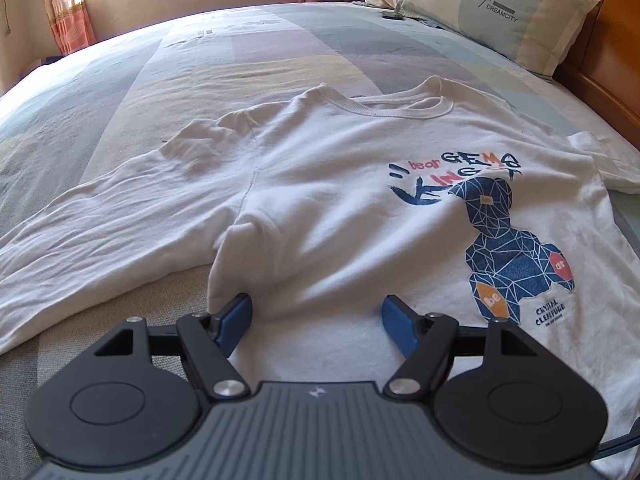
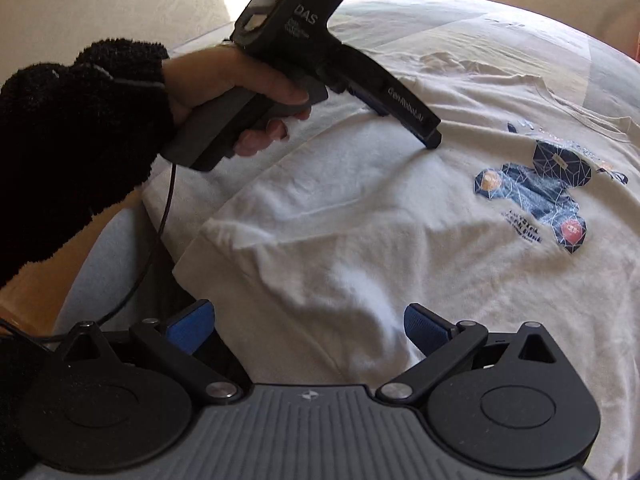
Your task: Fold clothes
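Two grippers, left gripper and right gripper, are hovering with jaws spread wide and empty over a white T-shirt lying print-up and wrinkled on the bed, collar pointing toward the pillow, one sleeve stretching sideways.

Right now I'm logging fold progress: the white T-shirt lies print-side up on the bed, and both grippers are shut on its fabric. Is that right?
Not quite. The white T-shirt does lie print-side up on the bed, but neither gripper is shut: the left gripper and right gripper are both open over the fabric, as each wrist view shows.
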{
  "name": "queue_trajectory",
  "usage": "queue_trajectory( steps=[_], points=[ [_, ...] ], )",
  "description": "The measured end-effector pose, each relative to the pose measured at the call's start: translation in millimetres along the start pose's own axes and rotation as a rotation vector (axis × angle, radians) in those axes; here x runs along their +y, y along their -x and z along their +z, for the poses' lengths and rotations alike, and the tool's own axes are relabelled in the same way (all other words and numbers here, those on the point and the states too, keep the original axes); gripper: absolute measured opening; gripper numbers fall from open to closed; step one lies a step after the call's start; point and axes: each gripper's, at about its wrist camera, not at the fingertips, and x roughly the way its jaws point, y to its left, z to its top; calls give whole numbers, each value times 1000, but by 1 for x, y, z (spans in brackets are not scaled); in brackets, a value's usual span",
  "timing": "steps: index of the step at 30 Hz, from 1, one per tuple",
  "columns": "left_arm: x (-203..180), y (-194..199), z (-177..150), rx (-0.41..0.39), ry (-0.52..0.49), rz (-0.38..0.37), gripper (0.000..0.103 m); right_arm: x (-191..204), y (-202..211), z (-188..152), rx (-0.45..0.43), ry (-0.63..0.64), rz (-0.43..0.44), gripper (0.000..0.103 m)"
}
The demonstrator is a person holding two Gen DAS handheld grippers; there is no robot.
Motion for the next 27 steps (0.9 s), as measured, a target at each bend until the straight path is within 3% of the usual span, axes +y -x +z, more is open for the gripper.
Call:
queue_trajectory(
  steps=[4,8,10,11,13,18,22,25,27],
  points=[
    [2,1,-1,3,4,-2,73,3,-19,20,-64,-18,24,103],
    [3,2,-2,-5,10,-5,73,11,-42,14,20,-109,142,103],
    [1,6,-1,3,20,1,73,13,-34,10,39,-132,250,103],
    [0,8,0,9,26,5,73,10,-27,7,29,-146,255,103],
    [-4,17,0,11,33,3,72,-6,-6,0,-8,-190,172,103],
    [-29,47,-5,-35,-6,-120,75,-55,52,-19,-115,-311,-118,103],
    [-48,43,-13,-21,10,-184,76,-94,68,-44,-74,-385,-357,103],
    [-52,32,-32,39,68,-193,75,-105,67,-65,-31,-438,-414,103],
    [-52,40,-48,5,87,-189,77,-100,67,-75,-60,-415,-429,103]
  ],
)
